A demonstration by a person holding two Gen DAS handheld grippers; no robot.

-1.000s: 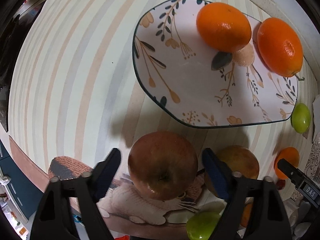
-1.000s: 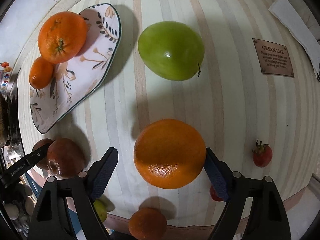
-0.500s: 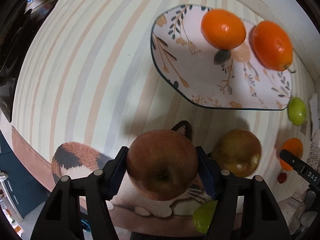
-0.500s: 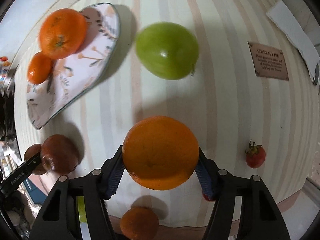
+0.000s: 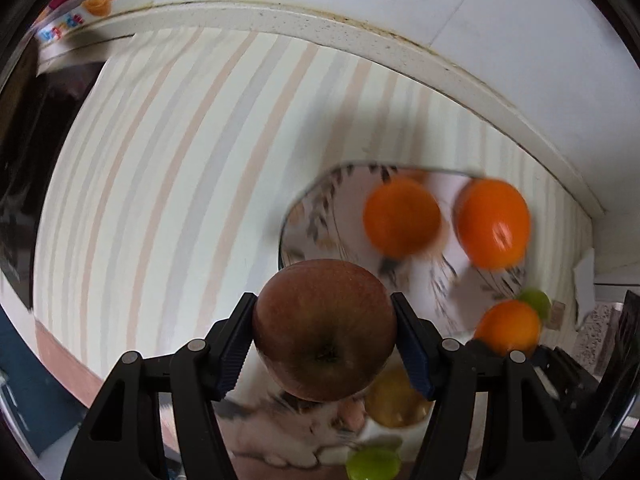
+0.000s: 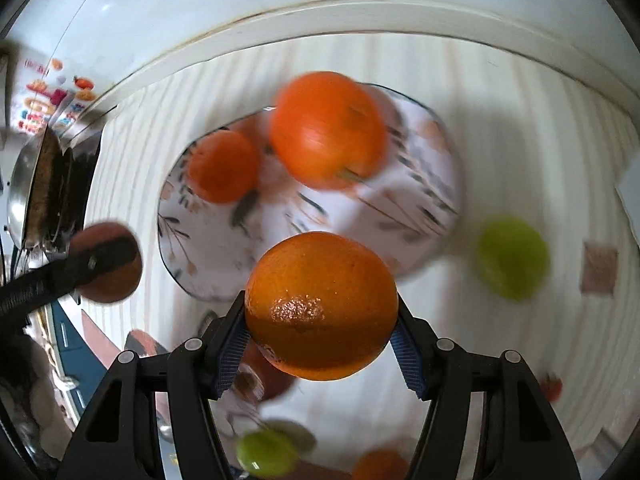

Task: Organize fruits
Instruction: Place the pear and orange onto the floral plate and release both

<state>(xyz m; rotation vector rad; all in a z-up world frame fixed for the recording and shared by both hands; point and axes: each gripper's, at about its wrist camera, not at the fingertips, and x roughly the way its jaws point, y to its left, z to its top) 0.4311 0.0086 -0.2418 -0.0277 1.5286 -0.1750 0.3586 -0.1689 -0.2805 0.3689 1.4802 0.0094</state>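
Observation:
My left gripper (image 5: pixel 324 340) is shut on a red-brown apple (image 5: pixel 324 328) and holds it above the striped cloth, just in front of the floral plate (image 5: pixel 316 208). Two oranges (image 5: pixel 402 216) (image 5: pixel 494 222) lie on that plate. My right gripper (image 6: pixel 320 320) is shut on an orange (image 6: pixel 320 306) and holds it in the air near the plate's front rim (image 6: pixel 172 240). In the right wrist view the plate carries two oranges (image 6: pixel 222 166) (image 6: pixel 328 130), and the left gripper with the apple (image 6: pixel 106 262) shows at the left.
A green apple (image 6: pixel 512 258) lies right of the plate beside a brown label (image 6: pixel 598 266). A yellowish apple (image 5: pixel 396 400), a green fruit (image 5: pixel 372 464) and a small red fruit (image 6: pixel 552 386) lie near the front edge. The white wall rim (image 5: pixel 360 36) bounds the far side.
Both grippers closed on their fruit, the left on the apple, the right on the orange, then lifted and tilted up. The plate now appears farther ahead and blurred.

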